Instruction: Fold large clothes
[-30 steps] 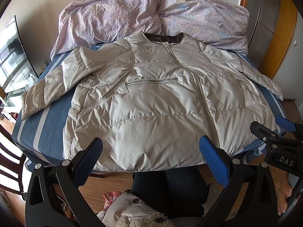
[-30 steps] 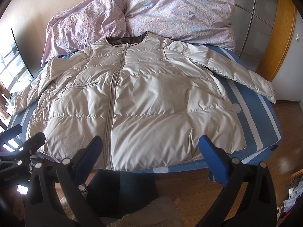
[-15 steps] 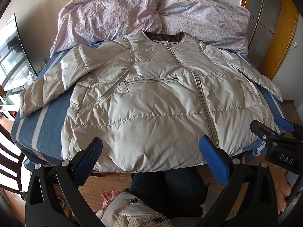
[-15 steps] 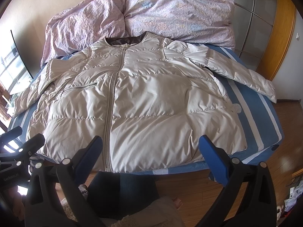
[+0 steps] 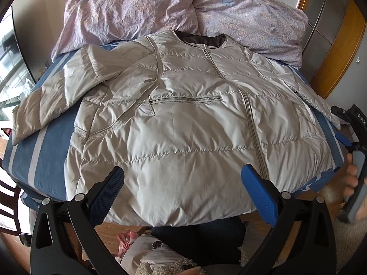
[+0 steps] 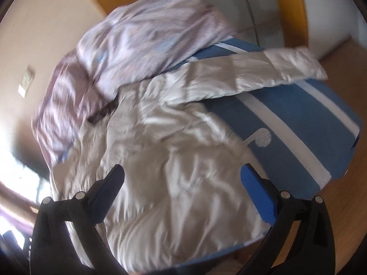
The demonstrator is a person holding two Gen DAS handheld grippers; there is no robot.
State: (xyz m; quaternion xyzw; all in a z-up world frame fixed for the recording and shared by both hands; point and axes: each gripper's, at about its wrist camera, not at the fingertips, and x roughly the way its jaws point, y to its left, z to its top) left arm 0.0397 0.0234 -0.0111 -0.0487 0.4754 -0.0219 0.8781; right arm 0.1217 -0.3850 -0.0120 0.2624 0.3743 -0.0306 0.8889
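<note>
A large beige quilted jacket [image 5: 183, 119] lies spread front-up on the bed, zipped, with both sleeves stretched sideways. My left gripper [image 5: 182, 188] hovers open over the jacket's hem near the bed's front edge, holding nothing. In the blurred right wrist view the same jacket [image 6: 174, 160] fills the middle, its right sleeve [image 6: 275, 71] reaching out across the blue cover. My right gripper [image 6: 182, 188] is open above the jacket's lower right part, with nothing between its fingers. In the left wrist view the right gripper [image 5: 348, 123] shows at the far right, held by a hand [image 5: 353, 178].
A blue bedcover with white stripes [image 5: 43, 142] [image 6: 298, 123] covers the bed. A crumpled lilac duvet [image 5: 160, 11] [image 6: 142, 39] is piled at the head. Wooden floor [image 6: 344, 206] runs along the right side; wardrobe doors [image 5: 332, 23] stand at the right. The person's legs [image 5: 197, 236] are at the bed's foot.
My right gripper has swung quickly rightward and tilted, blurring its view, and now faces the jacket's right side and sleeve. The left gripper has edged closer to the hem. Both stay open.
</note>
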